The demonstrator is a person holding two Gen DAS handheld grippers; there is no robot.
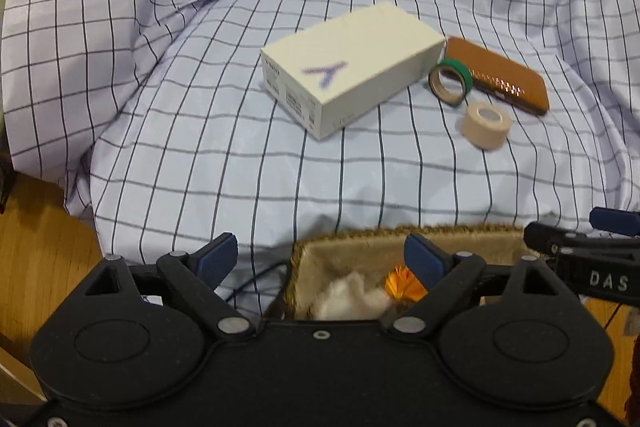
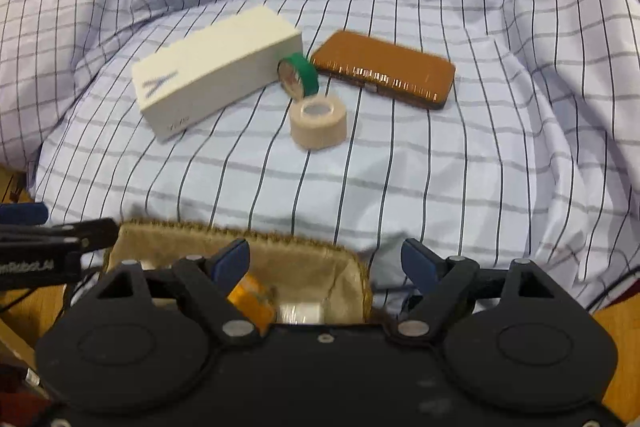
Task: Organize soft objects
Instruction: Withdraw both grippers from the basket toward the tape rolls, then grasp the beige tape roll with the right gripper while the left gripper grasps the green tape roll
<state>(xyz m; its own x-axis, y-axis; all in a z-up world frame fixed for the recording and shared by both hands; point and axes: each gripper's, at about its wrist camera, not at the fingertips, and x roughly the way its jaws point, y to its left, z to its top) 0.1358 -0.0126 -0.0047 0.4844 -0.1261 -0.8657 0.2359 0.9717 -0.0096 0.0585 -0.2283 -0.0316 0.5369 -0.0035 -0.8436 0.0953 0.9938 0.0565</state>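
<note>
Fingers [image 1: 218,259] of the left gripper [image 1: 326,259] and right gripper [image 2: 330,263] spread empty, angled steeply down over the basket [image 1: 440,231].

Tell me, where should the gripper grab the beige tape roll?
Probably across its round outer wall, coming down from above. The beige tape roll lies flat with its hole facing up, and its near and right sides are clear of the green tape roll behind it.
</note>
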